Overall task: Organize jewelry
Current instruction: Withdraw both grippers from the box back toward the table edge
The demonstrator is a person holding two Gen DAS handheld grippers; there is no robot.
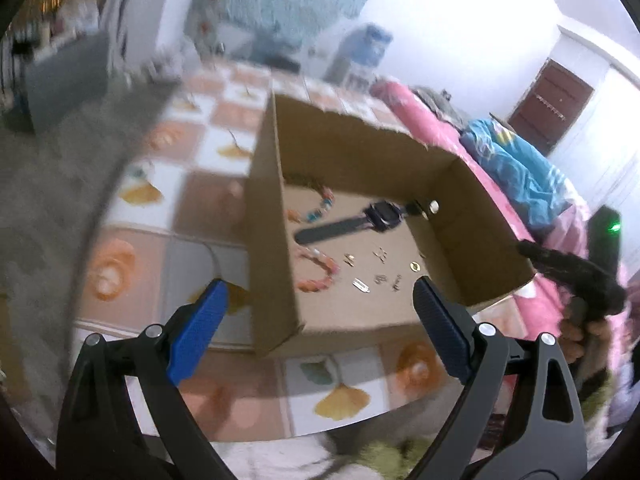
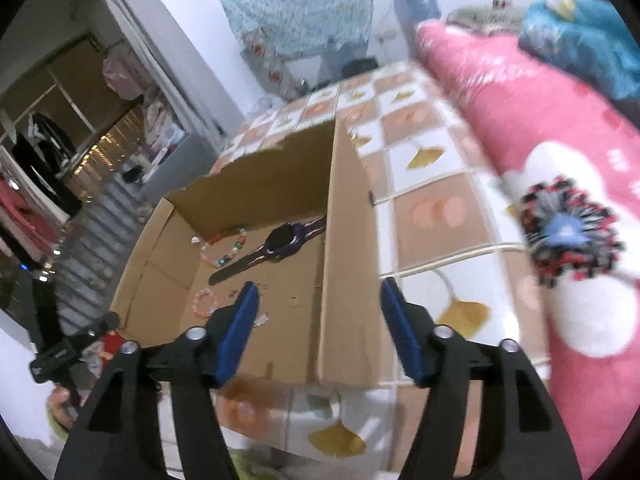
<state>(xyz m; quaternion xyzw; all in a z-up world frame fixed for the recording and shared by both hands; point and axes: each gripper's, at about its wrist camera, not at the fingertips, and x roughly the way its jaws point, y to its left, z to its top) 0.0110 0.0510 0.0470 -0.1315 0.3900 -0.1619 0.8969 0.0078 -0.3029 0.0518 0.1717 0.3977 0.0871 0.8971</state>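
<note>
An open cardboard box sits on a tile-patterned table. Inside lie a dark wristwatch, a multicoloured bead bracelet, a pink bead bracelet and several small metal pieces. My left gripper stands open astride the box's left wall. My right gripper is open too, and the right wall stands between its fingers without being pressed.
A bed with a pink blanket and blue cloth runs along the table's right side. A pompom ornament and a white cable lie right of the box. A hand holding the other gripper shows at the left.
</note>
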